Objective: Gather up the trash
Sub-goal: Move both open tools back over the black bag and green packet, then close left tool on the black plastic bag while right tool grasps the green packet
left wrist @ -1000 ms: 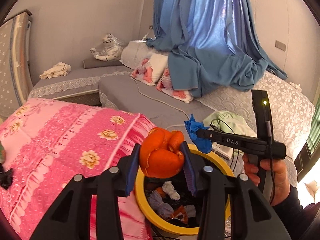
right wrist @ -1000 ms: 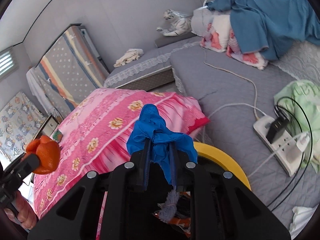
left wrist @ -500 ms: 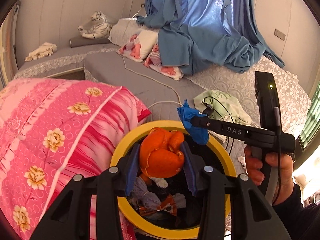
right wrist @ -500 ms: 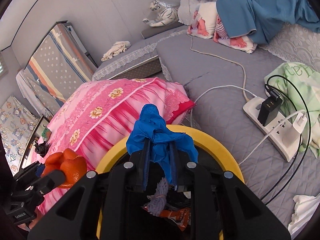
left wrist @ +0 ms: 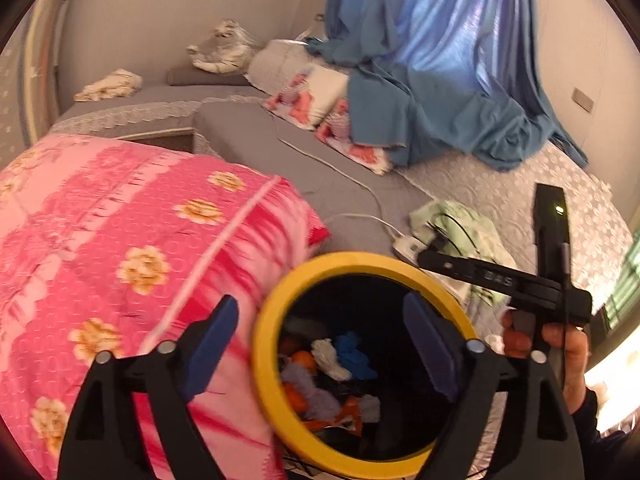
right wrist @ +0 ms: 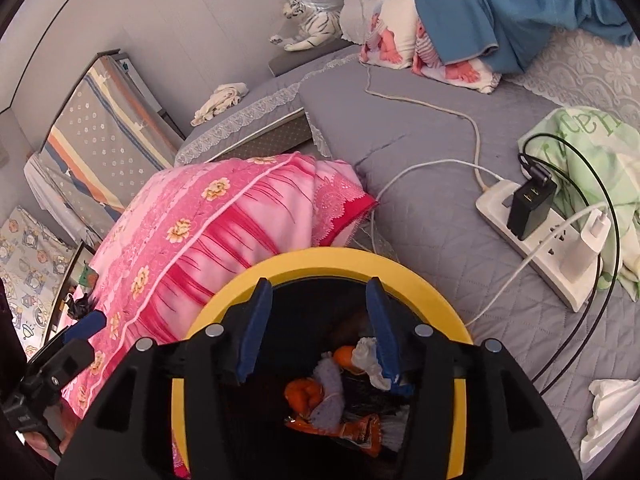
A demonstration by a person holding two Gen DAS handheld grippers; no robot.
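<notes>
Landmark: yellow-rimmed bin (left wrist: 272, 312), standing against the pink floral quilt (left wrist: 132, 236) on the grey bed.

Left gripper (left wrist: 320, 344): jaws opening, spread wide, nothing between the pads. One pad sits over the quilt outside the bin rim, the other over the bin mouth.

Right gripper (right wrist: 316, 328): jaws opening, about half apart, empty. Both pads hang over the bin mouth.

Trash: inside the bin, at the bottom. Orange peel (left wrist: 302, 360), a blue crumpled glove (left wrist: 352, 354), white tissue (left wrist: 328, 358), greyish wads and an orange wrapper (right wrist: 360, 430) lie heaped together.

Risks, as judged:
- The bin leans on soft bedding, so a bump from either gripper on the rim could tip it and spill the heap.
- The left pad near the quilt could snag the fabric when it pulls away.
- The power strip (right wrist: 536, 248) and its cables lie just beside the bin, where a wide swing of the right gripper could hook them.
</notes>
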